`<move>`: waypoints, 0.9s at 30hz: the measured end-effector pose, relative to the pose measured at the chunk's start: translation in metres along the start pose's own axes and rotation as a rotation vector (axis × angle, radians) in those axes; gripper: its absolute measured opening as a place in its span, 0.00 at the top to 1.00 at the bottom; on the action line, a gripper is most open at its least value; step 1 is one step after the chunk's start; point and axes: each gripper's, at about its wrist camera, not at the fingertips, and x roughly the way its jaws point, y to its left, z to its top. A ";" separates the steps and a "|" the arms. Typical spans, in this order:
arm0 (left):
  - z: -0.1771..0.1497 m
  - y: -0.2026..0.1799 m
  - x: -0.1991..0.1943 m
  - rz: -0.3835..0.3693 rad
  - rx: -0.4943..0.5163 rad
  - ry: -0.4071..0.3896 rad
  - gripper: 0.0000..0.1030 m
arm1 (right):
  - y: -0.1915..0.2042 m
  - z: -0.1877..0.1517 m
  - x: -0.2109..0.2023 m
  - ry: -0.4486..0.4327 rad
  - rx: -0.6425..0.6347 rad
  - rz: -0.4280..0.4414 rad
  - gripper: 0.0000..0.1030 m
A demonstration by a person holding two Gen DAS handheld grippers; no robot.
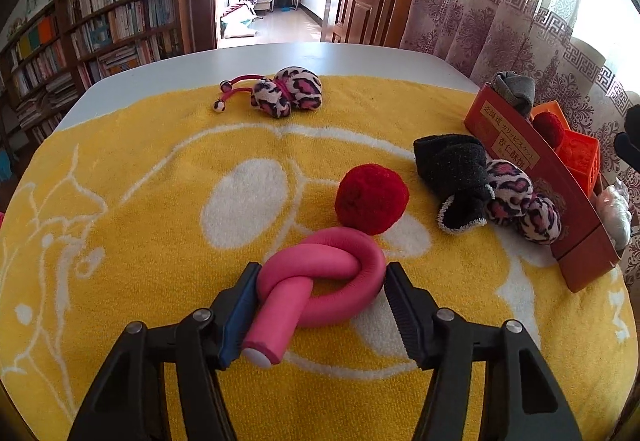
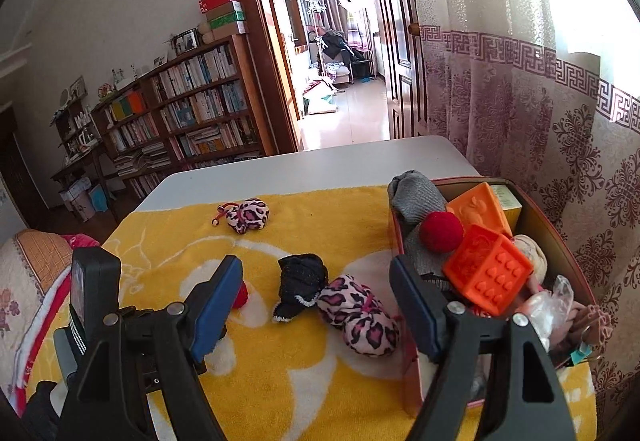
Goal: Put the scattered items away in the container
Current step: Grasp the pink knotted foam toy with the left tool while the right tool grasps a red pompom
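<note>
Currently yellow towel [image 1: 160,201] covers white table [image 1: 280,57] near bookshelves [image 1: 100,21]; red box [image 2: 560,241] holds orange cubes [image 2: 488,273]; left gripper [image 1: 320,291] clamps pink foam knot [image 1: 320,281], right gripper [image 2: 316,305] spread, nothing held

Left tool [image 1: 320,297]: black two-finger tool, pitched steeply down, jaws part-closed. Left finger's blue pad [image 1: 240,315] touches the knotted pink foam roller [image 1: 320,281]; right finger's black ribbed pad [image 1: 402,311] sits at the roller's other edge, contact there unclear.

Right tool [image 2: 316,305]: black two-finger tool with blue pads [image 2: 218,301], tilted moderately down, jaws spread wide, nothing gripped. Right finger hangs over the red box's [image 2: 412,381] near wall, left finger over the yellow towel [image 2: 280,381].
</note>
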 end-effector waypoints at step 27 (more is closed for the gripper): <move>0.002 0.063 -0.034 0.156 -0.250 -0.106 0.39 | 0.078 -0.023 0.116 0.279 -0.109 0.094 0.26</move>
